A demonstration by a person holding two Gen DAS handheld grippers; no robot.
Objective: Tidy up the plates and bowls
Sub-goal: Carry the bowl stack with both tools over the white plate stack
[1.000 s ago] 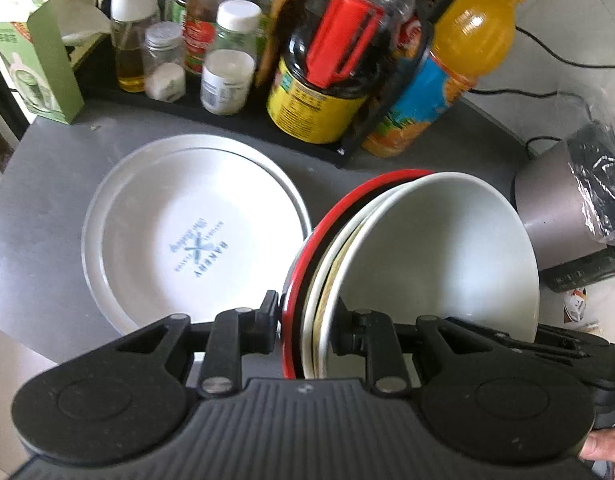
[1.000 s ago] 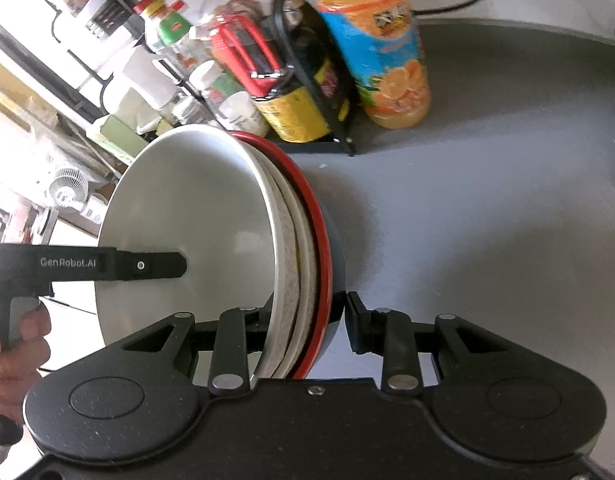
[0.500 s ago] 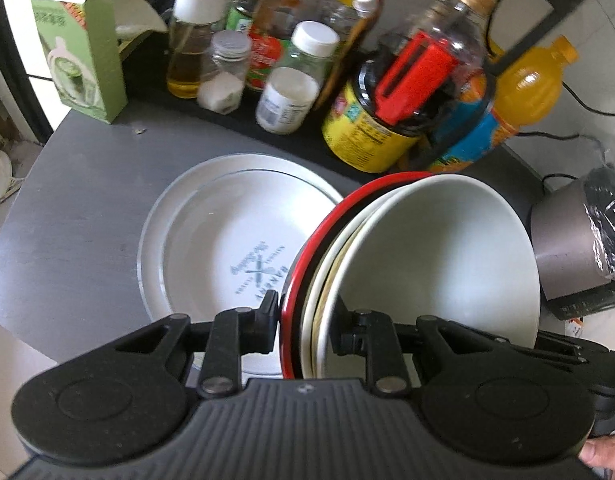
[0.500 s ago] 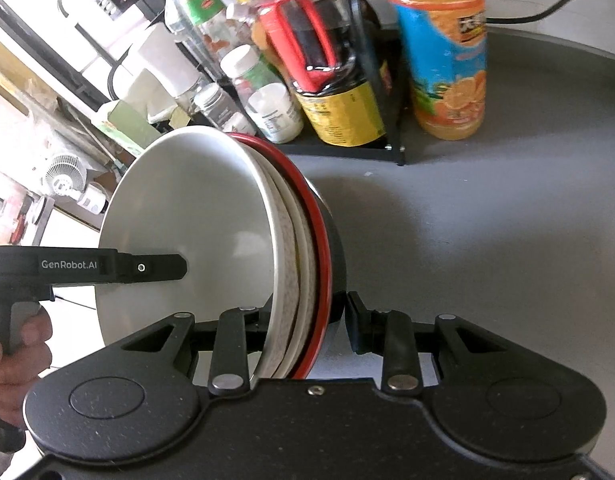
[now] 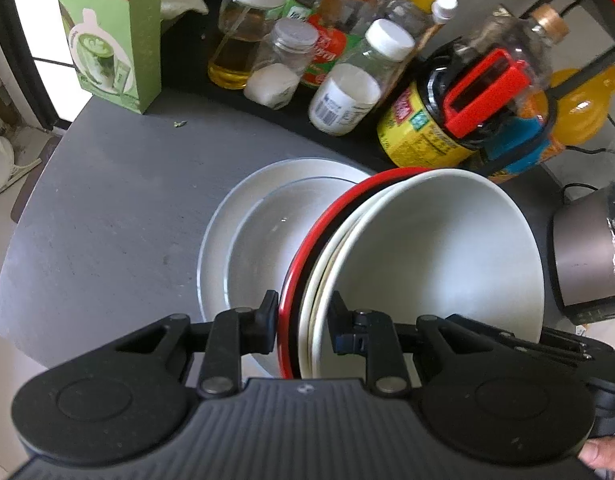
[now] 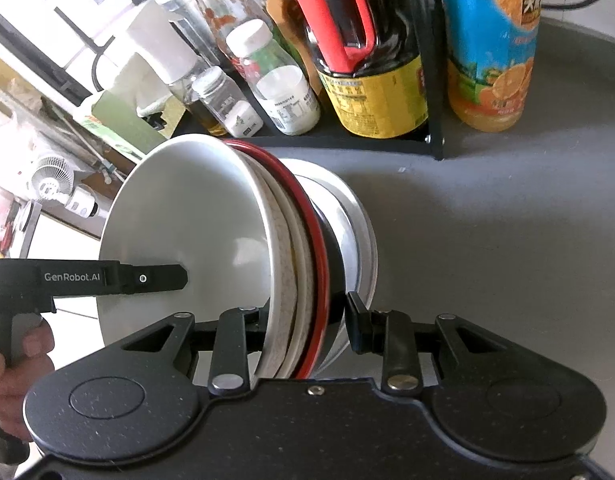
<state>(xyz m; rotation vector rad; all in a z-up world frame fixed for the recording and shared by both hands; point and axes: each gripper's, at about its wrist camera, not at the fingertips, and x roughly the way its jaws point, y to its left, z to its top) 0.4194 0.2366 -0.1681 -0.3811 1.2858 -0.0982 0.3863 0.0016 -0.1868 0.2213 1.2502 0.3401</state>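
A nested stack of bowls [image 5: 427, 256], white inside with a red-rimmed black one outermost, is held on edge between both grippers. My left gripper [image 5: 301, 320] is shut on its rim. My right gripper [image 6: 305, 324] is shut on the opposite rim of the same bowl stack [image 6: 195, 224]. Just behind and below the stack lies a pile of white plates [image 5: 259, 216] on the grey table; the plates also show in the right wrist view [image 6: 355, 216], close to the stack's black underside.
A black rack of bottles and jars [image 5: 347, 92] stands along the table's back, with an orange juice bottle [image 6: 491, 40] beside it. A green carton [image 5: 107, 32] is at back left. A metal appliance [image 5: 587, 256] sits at the right.
Both grippers have carried the bowl stack left and toward the white plates; the plates now sit directly behind the stack and show in the right wrist view.
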